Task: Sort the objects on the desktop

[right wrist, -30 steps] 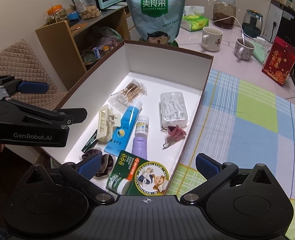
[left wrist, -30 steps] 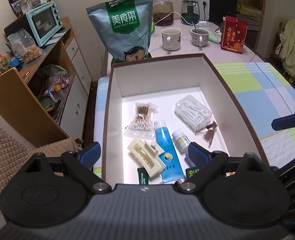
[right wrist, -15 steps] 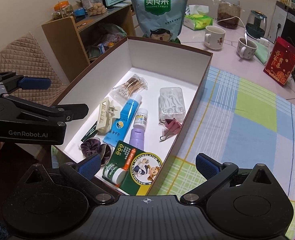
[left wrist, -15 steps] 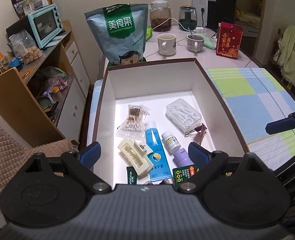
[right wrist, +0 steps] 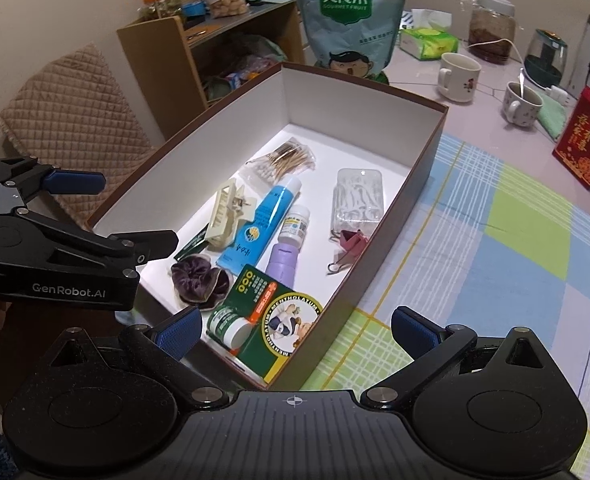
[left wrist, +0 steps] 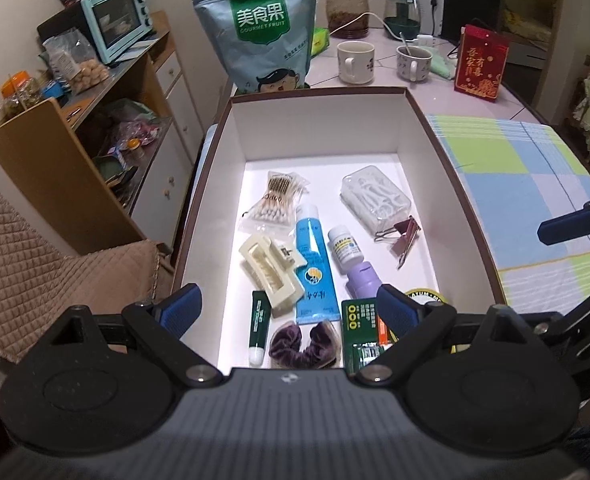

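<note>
Your left tool [left wrist: 287, 308] hangs above the near end of the box [left wrist: 319, 128], fingers spread apart and holding nothing; your right tool [right wrist: 295, 328] is just as wide apart over the box's near right corner. Inside the box on the counter [right wrist: 495, 248] lie cotton swabs [left wrist: 277, 204], a blue tube [left wrist: 313, 266], a cream hair clip [left wrist: 271, 268], a small bottle [left wrist: 345, 244], and a purple scrunchie [left wrist: 305, 344] nearest you.
</note>
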